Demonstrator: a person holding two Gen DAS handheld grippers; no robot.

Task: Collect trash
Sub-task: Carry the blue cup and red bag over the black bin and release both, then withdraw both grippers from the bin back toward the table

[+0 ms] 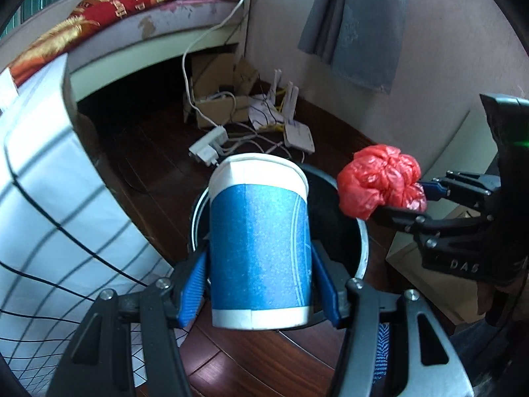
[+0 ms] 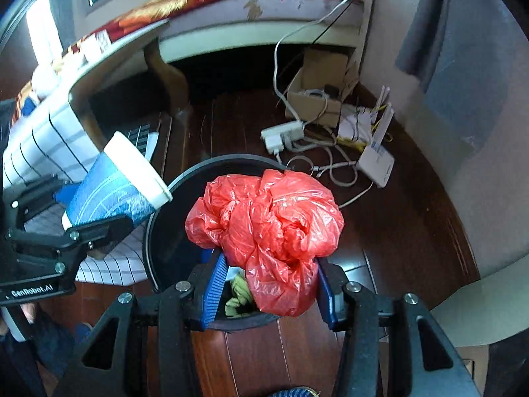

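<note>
Two grips, both full. Left gripper (image 1: 259,292): blue pads (image 1: 193,292) pressed on either side of a blue-and-white paper cup (image 1: 259,248), held with its wide mouth pointing away, poised over the near rim of a round black bin (image 1: 363,248). Right gripper (image 2: 269,292): fingers pinching a crumpled red plastic bag (image 2: 267,228), bulging out beyond the pads, hanging above the bin's open mouth. Something yellow-green (image 2: 238,297) lying down inside the bin. Dark wooden floor (image 2: 396,231) around it. Beyond, a white power strip (image 2: 284,134), tangled cables, a white router (image 2: 377,162) and an open cardboard box (image 2: 317,92). Farther off, a bed with a red patterned blanket (image 1: 109,10).
</note>
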